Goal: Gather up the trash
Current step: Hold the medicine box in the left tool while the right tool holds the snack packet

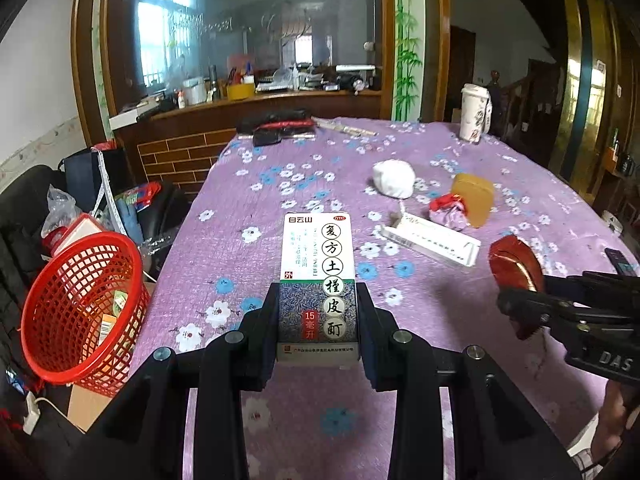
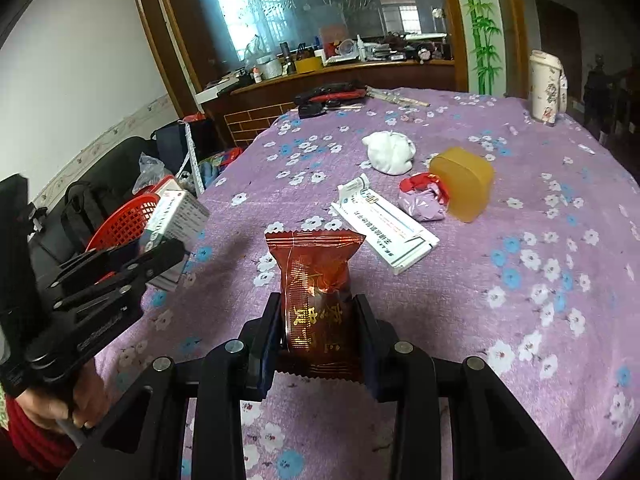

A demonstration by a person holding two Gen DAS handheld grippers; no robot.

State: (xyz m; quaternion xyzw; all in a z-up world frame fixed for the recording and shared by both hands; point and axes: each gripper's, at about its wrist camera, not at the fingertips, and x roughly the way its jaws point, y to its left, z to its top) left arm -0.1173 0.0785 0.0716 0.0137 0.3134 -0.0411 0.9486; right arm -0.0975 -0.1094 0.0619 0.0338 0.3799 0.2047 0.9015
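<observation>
on the purple flowered cloth [image 2: 500,320] lie a white wad [image 2: 390,152], an amber tub [image 2: 466,184], a red-and-lilac crumple [image 2: 424,200] and a flat white carton [image 2: 384,228]. a red basket [image 1: 86,312] sits off the table's left edge, scraps inside. the left gripper [image 1: 318,320] pinches a white medicine box [image 1: 318,276]; the right gripper [image 2: 320,332] clamps a glossy red wrapper [image 2: 316,280], both above the cloth.

Basket [image 1: 86,308] contents mostly screened by red mesh; small print on white carton [image 2: 386,228] unreadable (blurred).
</observation>
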